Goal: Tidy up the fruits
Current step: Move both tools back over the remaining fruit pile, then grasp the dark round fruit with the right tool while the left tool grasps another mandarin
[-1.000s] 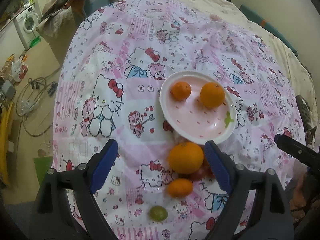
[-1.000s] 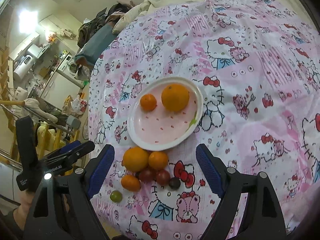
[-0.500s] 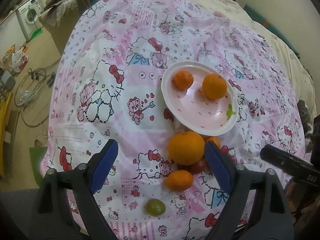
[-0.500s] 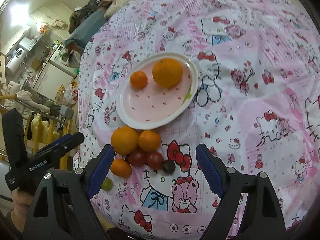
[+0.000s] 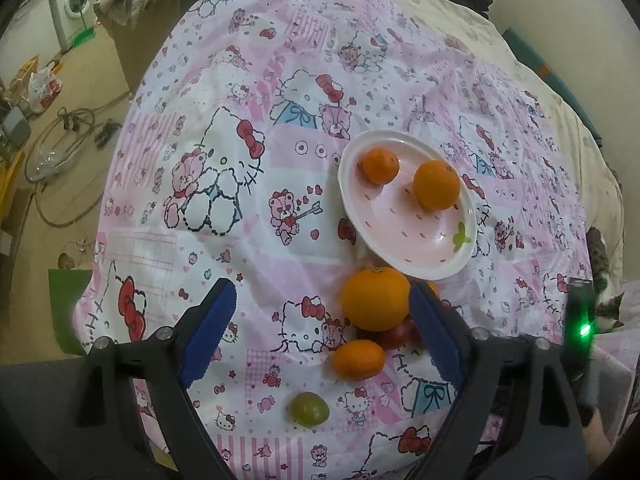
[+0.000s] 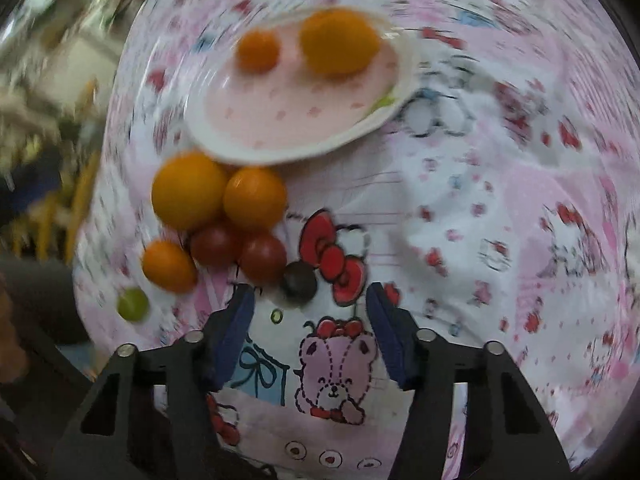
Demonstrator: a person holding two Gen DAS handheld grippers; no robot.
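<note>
- Two oranges are counted on the pink plate (image 5: 424, 240): a small orange (image 5: 379, 165) toward its far-left rim and a bigger orange (image 5: 436, 185) beside it.
- Outside the plate, on the cartoon-cat bedspread (image 5: 224, 184), a cluster is recorded: a large orange (image 5: 375, 298) just by the near rim, a second orange (image 6: 254, 197) touching it, two red fruits (image 6: 239, 250), a small dark fruit (image 6: 297, 281), an oval orange fruit (image 5: 359, 359) and, apart at the near edge, a green fruit (image 5: 309, 409).
- Left hand-held gripper (image 5: 320, 328): released, jaws wide, nothing grasped; the large orange is seen against its right finger.
- Right hand-held gripper (image 6: 307, 332): jaws just narrowed, nothing between them; the dark fruit lies just ahead of the tips. This view is blurred.
</note>
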